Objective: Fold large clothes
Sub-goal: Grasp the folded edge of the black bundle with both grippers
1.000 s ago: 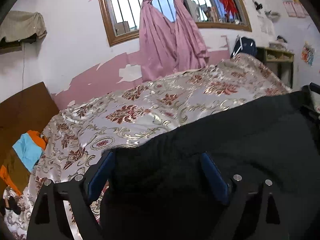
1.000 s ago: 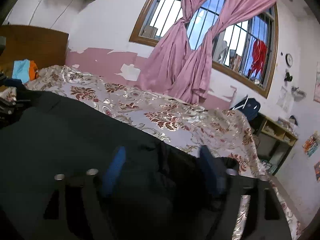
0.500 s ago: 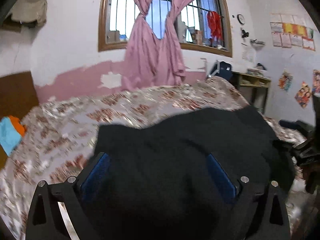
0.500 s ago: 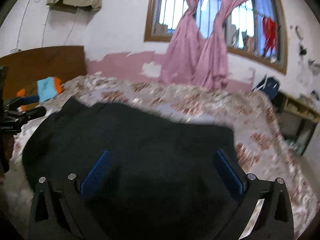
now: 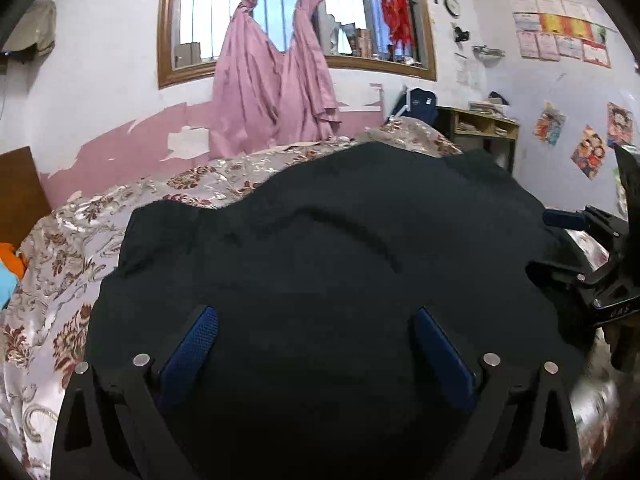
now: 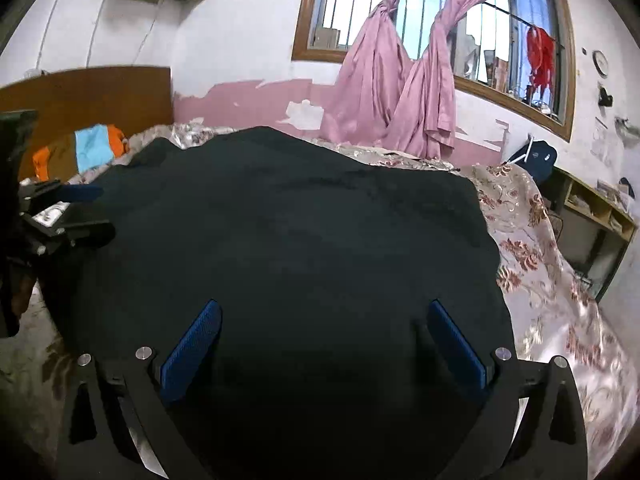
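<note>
A large black garment [image 5: 328, 264] lies spread on the bed and fills both views; it also shows in the right wrist view [image 6: 288, 232]. My left gripper [image 5: 316, 320] is open, its blue pads wide apart over the garment's near edge. My right gripper [image 6: 324, 316] is open too, pads wide apart over the garment's near edge. Neither holds cloth. The right gripper shows at the right edge of the left wrist view [image 5: 592, 280]; the left gripper shows at the left edge of the right wrist view [image 6: 52, 216].
The bed has a shiny floral cover [image 5: 60, 280] [image 6: 560, 292]. An orange, blue and brown cloth [image 6: 80, 152] lies by the wooden headboard [image 6: 88, 92]. Pink curtains [image 5: 276, 88] hang at the window. A shelf unit [image 6: 592, 216] stands beyond the bed's foot.
Both grippers let go of the black garment and opened wide. The garment dropped flat on the bed, and both cameras levelled and drew back toward its near edge.
</note>
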`<state>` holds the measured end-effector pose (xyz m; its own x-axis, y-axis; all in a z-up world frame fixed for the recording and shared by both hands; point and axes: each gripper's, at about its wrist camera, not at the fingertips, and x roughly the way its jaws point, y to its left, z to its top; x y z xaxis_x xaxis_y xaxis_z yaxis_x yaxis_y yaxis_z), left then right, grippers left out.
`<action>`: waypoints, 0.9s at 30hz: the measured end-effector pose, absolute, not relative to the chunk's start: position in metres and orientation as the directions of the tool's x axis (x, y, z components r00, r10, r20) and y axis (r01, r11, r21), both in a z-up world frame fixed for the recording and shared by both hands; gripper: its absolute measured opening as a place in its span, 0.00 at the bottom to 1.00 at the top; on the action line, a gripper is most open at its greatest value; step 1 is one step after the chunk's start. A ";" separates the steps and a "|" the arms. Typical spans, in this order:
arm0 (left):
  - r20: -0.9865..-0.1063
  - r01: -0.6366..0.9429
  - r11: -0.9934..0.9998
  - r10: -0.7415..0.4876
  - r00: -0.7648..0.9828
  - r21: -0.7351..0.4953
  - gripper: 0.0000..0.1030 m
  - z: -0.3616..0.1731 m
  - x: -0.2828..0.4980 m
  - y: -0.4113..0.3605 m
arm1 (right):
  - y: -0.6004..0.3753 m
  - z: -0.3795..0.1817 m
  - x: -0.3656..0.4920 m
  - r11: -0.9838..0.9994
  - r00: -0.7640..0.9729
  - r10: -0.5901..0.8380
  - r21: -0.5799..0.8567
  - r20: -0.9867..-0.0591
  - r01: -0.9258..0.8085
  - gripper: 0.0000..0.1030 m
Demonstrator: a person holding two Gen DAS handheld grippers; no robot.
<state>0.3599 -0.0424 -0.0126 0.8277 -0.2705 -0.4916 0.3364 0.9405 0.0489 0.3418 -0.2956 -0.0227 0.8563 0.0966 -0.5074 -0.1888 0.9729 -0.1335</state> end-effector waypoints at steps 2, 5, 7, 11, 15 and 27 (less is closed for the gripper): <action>-0.509 0.320 0.947 -0.265 0.819 0.023 1.00 -0.011 0.378 -0.044 | -0.297 -0.018 0.369 0.975 0.841 0.125 -0.092 -0.527 -0.203 0.98; -0.529 0.321 0.947 -0.263 0.807 0.018 1.00 -0.006 0.396 -0.047 | -0.309 -0.016 0.399 0.981 0.829 0.168 0.007 -0.533 -0.194 0.98; -0.531 0.328 0.944 -0.262 0.806 0.032 1.00 -0.002 0.407 -0.049 | -0.318 -0.017 0.415 0.983 0.824 0.177 0.066 -0.538 -0.169 0.98; -0.559 0.308 0.951 -0.250 0.790 0.010 1.00 -0.002 0.434 -0.044 | -0.325 -0.017 0.447 0.984 0.800 0.177 0.118 -0.573 -0.133 0.98; -0.632 0.210 0.975 -0.207 0.747 -0.071 1.00 -0.008 0.472 -0.029 | -0.321 -0.023 0.482 0.994 0.776 0.111 0.072 -0.620 -0.084 0.98; -0.723 0.158 0.960 -0.278 0.633 -0.231 1.00 -0.042 0.526 -0.011 | -0.331 -0.053 0.525 0.990 0.710 0.125 0.137 -0.693 -0.041 0.99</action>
<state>0.5260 -0.0110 -0.0418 0.6325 -0.2778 -0.7230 0.1576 0.9601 -0.2310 0.5252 -0.3309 -0.0527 0.7103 0.1248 -0.6928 -0.0408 0.9898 0.1366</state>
